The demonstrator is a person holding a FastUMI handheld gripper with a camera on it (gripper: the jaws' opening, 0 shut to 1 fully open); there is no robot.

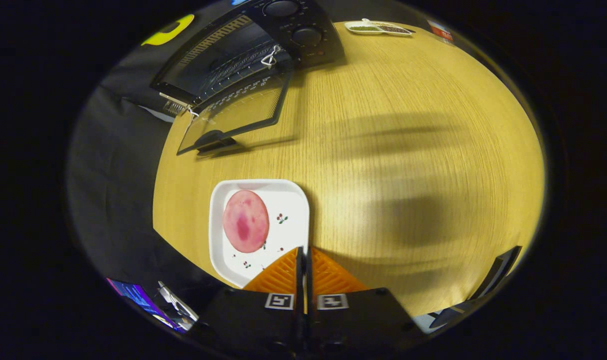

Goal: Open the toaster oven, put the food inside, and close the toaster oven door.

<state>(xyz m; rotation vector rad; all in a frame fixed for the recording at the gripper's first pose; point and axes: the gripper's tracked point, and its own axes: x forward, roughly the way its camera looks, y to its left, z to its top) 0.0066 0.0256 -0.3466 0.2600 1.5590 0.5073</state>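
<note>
At the lower middle of the frame the tool point(303, 257) hangs with its fingers pressed together, pinching nothing, its tips over the right edge of the white square plate point(291, 197). The round pink slice of food point(245, 221) lies flat and thin there, so a grab may slide it or tip the plate. At upper left the black toaster oven point(293, 30) stands open, its glass door point(236, 115) folded down onto the wooden desk point(408, 150); the lowered door could catch the slice on the way in. A small two-part dish point(378, 28) sits well clear.

Wooden table point(383, 150) carries toaster oven point(243, 50), door open; white plate point(293, 210); small dishes point(378, 28).
</note>
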